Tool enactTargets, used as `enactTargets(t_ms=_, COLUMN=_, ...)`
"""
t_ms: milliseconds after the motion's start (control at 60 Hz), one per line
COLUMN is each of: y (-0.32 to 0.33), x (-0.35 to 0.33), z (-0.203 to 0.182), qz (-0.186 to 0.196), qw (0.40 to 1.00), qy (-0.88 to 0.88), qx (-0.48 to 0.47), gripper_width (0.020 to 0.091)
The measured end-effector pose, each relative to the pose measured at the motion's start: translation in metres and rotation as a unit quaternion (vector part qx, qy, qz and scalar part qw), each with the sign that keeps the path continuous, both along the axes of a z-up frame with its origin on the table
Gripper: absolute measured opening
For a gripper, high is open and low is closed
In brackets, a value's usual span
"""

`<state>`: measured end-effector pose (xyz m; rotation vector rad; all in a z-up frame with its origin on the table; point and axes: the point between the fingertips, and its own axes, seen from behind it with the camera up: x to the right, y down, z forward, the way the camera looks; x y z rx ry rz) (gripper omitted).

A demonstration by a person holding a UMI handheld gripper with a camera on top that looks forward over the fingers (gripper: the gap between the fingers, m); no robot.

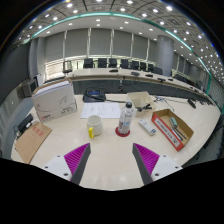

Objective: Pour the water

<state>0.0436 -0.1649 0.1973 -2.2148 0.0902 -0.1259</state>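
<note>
Gripper view, only one on offer: looks out over a pale table (110,165) in a large office, chairs and desks far behind. Gripper (110,160) held low and back, fingers spread wide, magenta pads (76,156) facing an empty gap, nothing pinched. Just ahead, beyond the fingertips: a clear water bottle (126,117) upright on a red coaster-like base, cap apparently on, though too small to be sure. Near its left, not touching, a small yellow cup (93,127), upright. Off to the right, an open red-lined box (172,129); to the left, a white carton (54,101) and a flat brown cardboard sheet (31,141).

Judged as the approach step, nothing grasped so far. Best done by lining the gap up on the bottle's body, driving straight forward, closing at mid-height rather than at the neck. Worth keeping the cup clear of the left finger on the way in. Worth checking the cap before tilting toward the cup.
</note>
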Motion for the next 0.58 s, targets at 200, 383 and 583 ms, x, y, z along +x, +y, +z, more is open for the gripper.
enactTargets(t_ms=200, y=-0.068, x=-0.035, z=0.021, qz=0.007, qw=1.0, qy=0.008, qx=-0.009, gripper_width=0.0864)
enactTargets(t_ms=383, y=-0.098, x=-0.041, z=0.028, qz=0.004, qw=1.0, qy=-0.003, qx=-0.006, gripper_width=0.0864)
enactTargets(t_ms=583, y=-0.11, x=-0.026, z=0.027, qz=0.001, qw=1.0, qy=-0.025, qx=-0.011, gripper_width=0.0863)
